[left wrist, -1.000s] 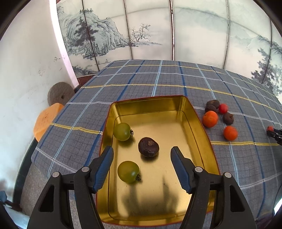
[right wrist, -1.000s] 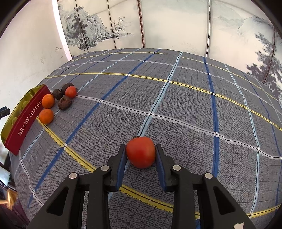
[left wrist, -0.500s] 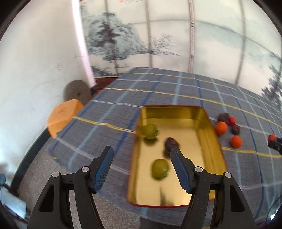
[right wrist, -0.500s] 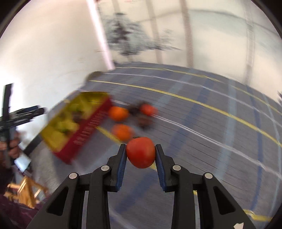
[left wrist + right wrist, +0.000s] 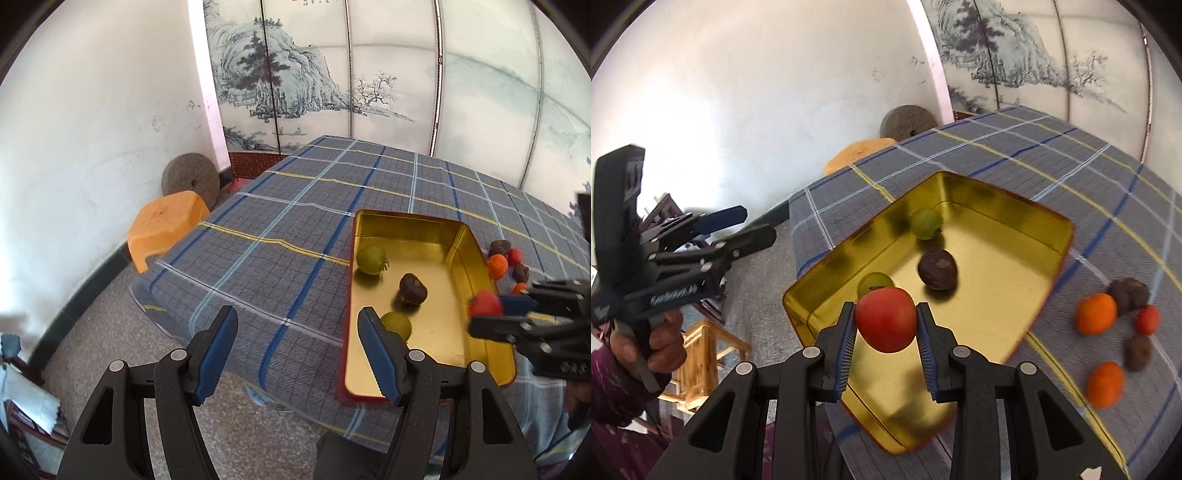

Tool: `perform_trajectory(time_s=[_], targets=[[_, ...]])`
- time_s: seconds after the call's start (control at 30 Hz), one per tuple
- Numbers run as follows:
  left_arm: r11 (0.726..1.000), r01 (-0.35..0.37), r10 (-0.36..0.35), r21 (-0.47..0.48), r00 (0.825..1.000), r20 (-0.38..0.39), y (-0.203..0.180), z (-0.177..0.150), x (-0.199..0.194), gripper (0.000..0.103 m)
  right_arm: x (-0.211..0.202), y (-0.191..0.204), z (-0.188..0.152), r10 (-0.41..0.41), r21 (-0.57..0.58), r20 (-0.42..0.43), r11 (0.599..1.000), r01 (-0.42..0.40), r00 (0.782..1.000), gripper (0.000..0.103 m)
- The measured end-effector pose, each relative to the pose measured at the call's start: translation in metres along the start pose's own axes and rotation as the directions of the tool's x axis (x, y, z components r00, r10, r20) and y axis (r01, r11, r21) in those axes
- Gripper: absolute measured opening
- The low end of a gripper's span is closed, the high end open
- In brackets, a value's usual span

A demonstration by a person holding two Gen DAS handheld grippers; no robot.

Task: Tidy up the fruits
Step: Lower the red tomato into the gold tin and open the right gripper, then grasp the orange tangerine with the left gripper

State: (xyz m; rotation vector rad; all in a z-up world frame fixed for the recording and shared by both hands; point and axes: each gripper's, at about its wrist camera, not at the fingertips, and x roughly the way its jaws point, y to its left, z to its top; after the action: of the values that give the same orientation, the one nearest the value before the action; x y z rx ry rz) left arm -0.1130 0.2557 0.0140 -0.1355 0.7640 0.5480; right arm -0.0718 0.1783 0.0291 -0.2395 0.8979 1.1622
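My right gripper is shut on a red tomato and holds it above the near end of the gold tin tray. In the tray lie two green fruits and a dark brown fruit. In the left wrist view the same tomato hangs over the tray's right rim. My left gripper stands open with nothing between its fingers, off the tray's left side over the checked cloth. Orange, red and brown fruits lie on the cloth right of the tray.
The table's checked cloth ends close to the tray's near and left sides. An orange plastic stool and a round millstone stand on the floor by the white wall. A wooden chair is below the table edge.
My right gripper has swung left with the tomato from the open cloth to above the tray. My left gripper has drawn back and to the left, off the tray.
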Motion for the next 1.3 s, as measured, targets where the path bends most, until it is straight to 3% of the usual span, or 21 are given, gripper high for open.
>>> perform_trajectory(time_s=[0.23, 0.37, 0.5, 0.53, 0.6, 0.67, 0.83, 0.97, 1.07, 1.1, 1.17, 1.23, 1.27, 1.3], targets=[[1.0, 0.009, -0.009, 0.016, 1.0, 0.011, 0.001, -0.004, -0.006, 0.069, 0.043, 0.006, 0.032, -0.001, -0.008, -0.061, 1.0, 0.001, 0.998, 0.03], [1.0, 0.015, -0.015, 0.011, 1.0, 0.008, 0.002, -0.006, -0.008, 0.071, 0.067, 0.008, 0.043, -0.052, -0.033, -0.093, 0.998, 0.049, 0.994, 0.032], [1.0, 0.024, -0.024, 0.005, 1.0, 0.0, 0.002, -0.008, -0.007, 0.072, 0.068, 0.005, 0.052, -0.052, -0.011, -0.056, 0.999, 0.051, 0.997, 0.035], [1.0, 0.026, -0.026, 0.006, 1.0, -0.005, 0.002, -0.008, -0.006, 0.072, 0.066, 0.003, 0.054, -0.062, -0.001, -0.045, 0.998, 0.062, 0.997, 0.038], [1.0, 0.027, -0.027, 0.01, 1.0, -0.005, 0.0, -0.008, -0.006, 0.072, 0.058, -0.002, 0.055, -0.046, 0.04, -0.006, 0.998, 0.046, 0.999, 0.07], [1.0, 0.025, -0.025, 0.016, 1.0, 0.0, -0.002, -0.009, -0.007, 0.072, 0.043, -0.005, 0.055, -0.061, 0.059, 0.054, 0.997, 0.058, 0.997, 0.086], [0.999, 0.023, -0.024, 0.042, 1.0, 0.005, -0.009, -0.011, -0.009, 0.072, -0.009, -0.013, 0.047, -0.18, 0.123, 0.201, 0.98, 0.158, 0.963, 0.101], [0.998, 0.026, -0.026, 0.062, 1.0, 0.007, -0.015, -0.012, -0.011, 0.072, -0.059, -0.032, 0.025, -0.34, 0.237, 0.29, 0.931, 0.277, 0.895, 0.103], [0.996, 0.03, -0.031, 0.078, 0.999, 0.013, -0.021, -0.011, -0.013, 0.072, -0.089, -0.062, -0.009, -0.372, 0.309, 0.308, 0.91, 0.278, 0.875, 0.103], [0.996, 0.031, -0.033, 0.084, 0.999, 0.016, -0.023, -0.012, -0.014, 0.072, -0.095, -0.075, -0.021, -0.371, 0.33, 0.3, 0.905, 0.269, 0.879, 0.103], [0.994, 0.035, -0.037, 0.101, 0.999, 0.017, -0.029, -0.012, -0.016, 0.072, -0.108, -0.118, -0.054, -0.36, 0.43, 0.195, 0.868, 0.251, 0.912, 0.103], [0.992, 0.04, -0.043, 0.121, 0.999, 0.016, -0.037, -0.012, -0.016, 0.072, -0.118, -0.154, -0.083, -0.391, 0.528, 0.081, 0.797, 0.293, 0.917, 0.103], [0.99, 0.045, -0.048, 0.135, 0.999, 0.013, -0.044, -0.011, -0.017, 0.072, -0.124, -0.167, -0.095, -0.428, 0.552, 0.032, 0.761, 0.341, 0.903, 0.103], [0.988, 0.049, -0.052, 0.144, 0.999, 0.012, -0.047, -0.01, -0.017, 0.072, -0.131, -0.178, -0.107, -0.488, 0.565, -0.018, 0.715, 0.412, 0.872, 0.103]])
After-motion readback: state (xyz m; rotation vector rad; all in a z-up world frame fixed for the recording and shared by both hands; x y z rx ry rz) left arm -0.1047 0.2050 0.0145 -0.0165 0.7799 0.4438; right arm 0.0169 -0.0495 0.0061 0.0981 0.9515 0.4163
